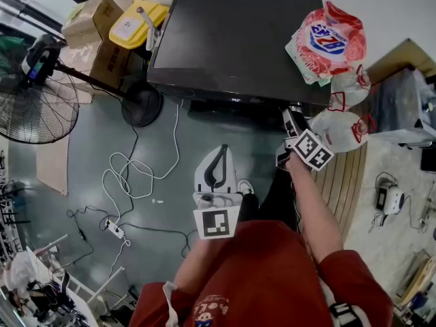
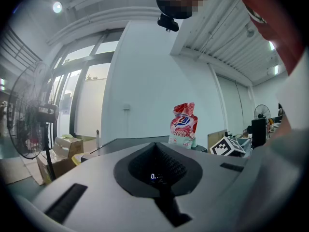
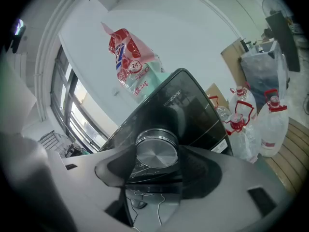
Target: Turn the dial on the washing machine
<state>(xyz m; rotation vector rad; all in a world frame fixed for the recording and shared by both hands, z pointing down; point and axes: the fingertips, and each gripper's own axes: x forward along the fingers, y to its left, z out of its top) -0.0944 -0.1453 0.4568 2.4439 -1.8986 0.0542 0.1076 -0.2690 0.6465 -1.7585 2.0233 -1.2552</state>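
Note:
The washing machine [image 1: 231,39] is a dark, glossy-topped box ahead of me; its front panel [image 3: 193,105] fills the middle of the right gripper view. A round silver dial [image 3: 155,149] stands out from that panel. My right gripper [image 3: 155,154] is shut on the dial, one jaw on each side of its rim. In the head view the right gripper [image 1: 291,118] reaches under the machine's front right edge, which hides the dial there. My left gripper [image 1: 216,159] is held back near my body, level and apart from the machine, shut with nothing in it [image 2: 157,149].
A red and white detergent bag [image 1: 327,43] lies on the machine's right rear corner. White jugs with red handles [image 1: 344,125] stand to the right of it. A standing fan [image 1: 41,107], cardboard boxes [image 1: 95,26] and loose cables [image 1: 129,176] occupy the floor at left.

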